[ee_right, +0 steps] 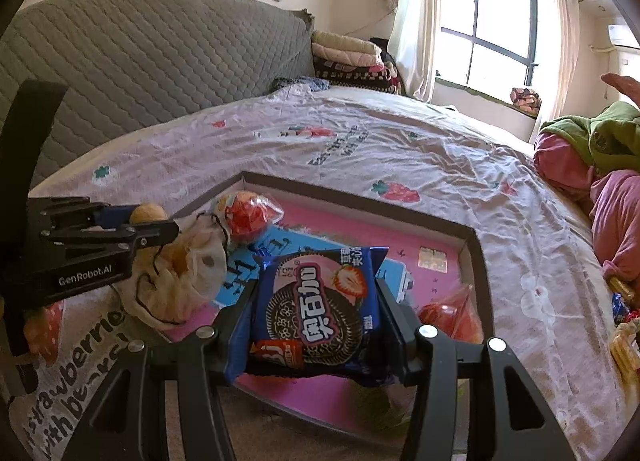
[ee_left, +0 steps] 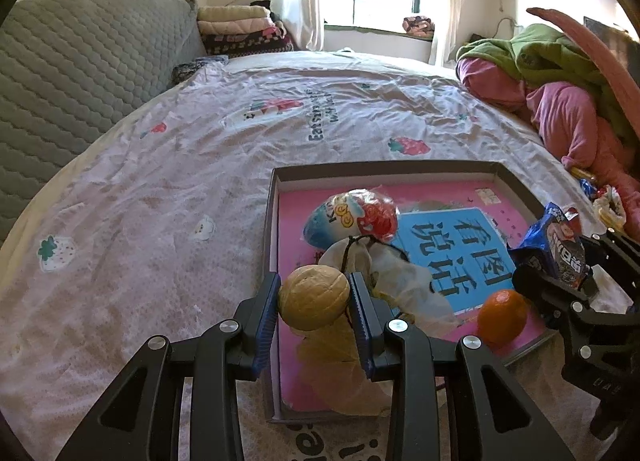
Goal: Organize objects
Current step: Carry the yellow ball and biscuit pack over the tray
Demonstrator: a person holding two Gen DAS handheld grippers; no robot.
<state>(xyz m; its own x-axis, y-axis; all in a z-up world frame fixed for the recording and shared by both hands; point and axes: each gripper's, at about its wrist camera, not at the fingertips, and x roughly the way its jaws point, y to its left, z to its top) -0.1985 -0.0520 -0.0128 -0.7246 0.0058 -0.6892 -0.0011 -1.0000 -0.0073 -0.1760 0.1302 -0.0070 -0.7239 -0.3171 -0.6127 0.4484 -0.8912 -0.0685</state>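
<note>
The left gripper [ee_left: 313, 299] is clamped on a walnut [ee_left: 313, 297], held above the near left corner of the box [ee_left: 384, 169]. The right gripper [ee_right: 316, 301] is clamped on a cookie pack [ee_right: 316, 297], held over the box's near right part.

Both items look ready to be dropped, so the step in hand seems to be loading the box. Next, each claw should probably lower to a bare patch of the box floor and part, clear of the pouch [ee_left: 384, 273], the egg toy [ee_left: 356, 217] and the orange [ee_left: 502, 317] already lying inside.

The left view shows the orange plainly near the box's front edge. The right view hides that fruit behind the pack, but shows a red wrapper [ee_right: 452, 313] in the box's right side and the pack's printed face.
</note>
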